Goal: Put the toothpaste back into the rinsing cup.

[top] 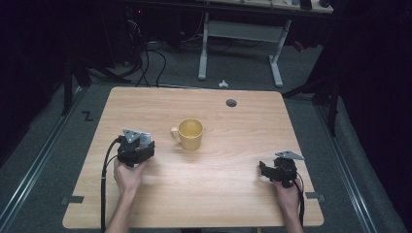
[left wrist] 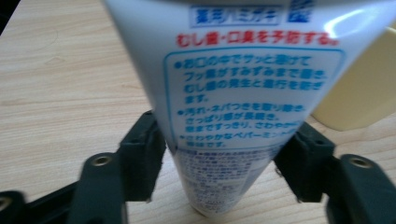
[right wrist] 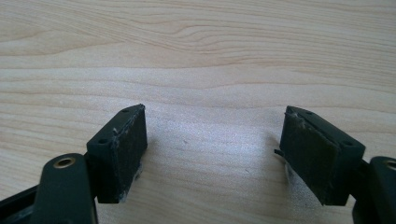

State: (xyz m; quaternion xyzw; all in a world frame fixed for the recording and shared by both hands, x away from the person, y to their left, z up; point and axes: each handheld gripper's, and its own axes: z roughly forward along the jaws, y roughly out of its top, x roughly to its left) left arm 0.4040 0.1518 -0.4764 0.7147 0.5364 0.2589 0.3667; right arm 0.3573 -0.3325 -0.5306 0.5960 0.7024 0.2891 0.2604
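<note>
1. High view: the left gripper (top: 136, 146) sits left of centre on the wooden table (top: 233, 204), with a white tube (top: 144, 136) poking out at its top edge.
2. Just right of that gripper, near the middle of the frame, stands a yellow mug (top: 189, 134), upright, its handle turned to the left. Mug and tube are near each other but apart.
3. Left gripper view: the white tube (left wrist: 224, 93), printed with blue and red Japanese text, runs up the centre of the frame between the 2 black jaws. Both pads lie against its sides, so the left gripper (left wrist: 224, 163) is clamped on the tube.
4. The yellow mug (left wrist: 364, 88) shows at the right edge of that view, behind the tube.
5. Right gripper view: the right gripper (right wrist: 212, 154) has its jaws spread wide over bare wood.
6. High view again: the right gripper (top: 278, 171) rests at the lower right, well apart from mug and tube.
</note>
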